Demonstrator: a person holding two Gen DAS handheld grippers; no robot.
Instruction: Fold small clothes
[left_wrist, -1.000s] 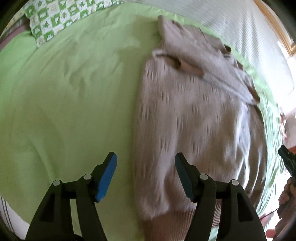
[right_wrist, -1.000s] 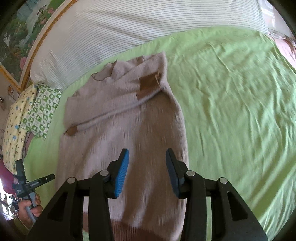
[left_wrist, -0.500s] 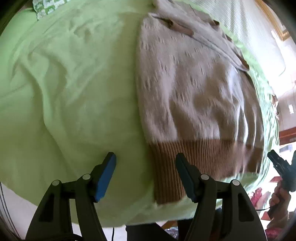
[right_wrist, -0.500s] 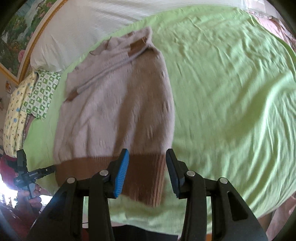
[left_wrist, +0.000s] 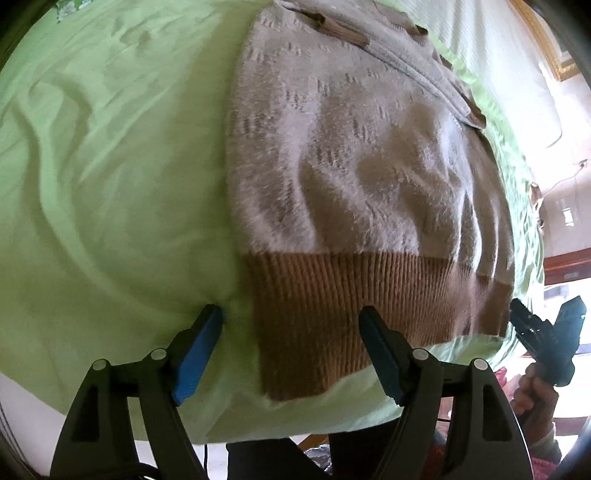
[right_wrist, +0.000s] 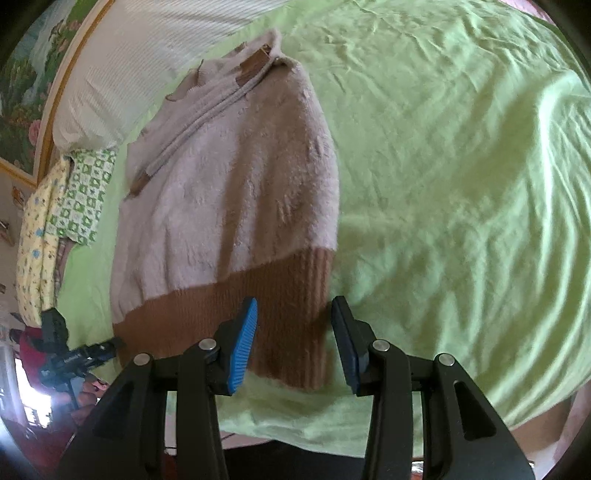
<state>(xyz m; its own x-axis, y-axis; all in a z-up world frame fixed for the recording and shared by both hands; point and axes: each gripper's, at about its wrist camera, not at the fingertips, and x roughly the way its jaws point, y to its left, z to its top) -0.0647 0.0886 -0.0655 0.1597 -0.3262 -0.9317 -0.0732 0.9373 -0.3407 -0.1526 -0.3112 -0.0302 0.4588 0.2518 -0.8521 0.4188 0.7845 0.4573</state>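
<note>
A fuzzy pale pink sweater (left_wrist: 351, 166) lies flat on the green sheet, its sleeves folded across the chest and its brown ribbed hem (left_wrist: 332, 295) towards me. My left gripper (left_wrist: 291, 317) hovers over the hem's left corner. Its jaws are opening, and the corner lies between the blue pads without being pressed. In the right wrist view the same sweater (right_wrist: 229, 184) shows its hem (right_wrist: 207, 310) near the bed's edge. My right gripper (right_wrist: 295, 306) stands open astride the hem's right corner, with a gap on both sides.
The green sheet (right_wrist: 461, 166) spreads wide to the right of the sweater and ends at the bed's near edge below both grippers. A white striped pillow (right_wrist: 129, 74), a green-and-white patterned pillow (right_wrist: 81, 195) and a framed picture (right_wrist: 26, 92) lie beyond. A hand (left_wrist: 532, 391) grips the other tool.
Both grippers have drawn back from over the sweater's body to its near hem and sunk closer to it. The brown hem has come into view. The left jaws stand wider.
</note>
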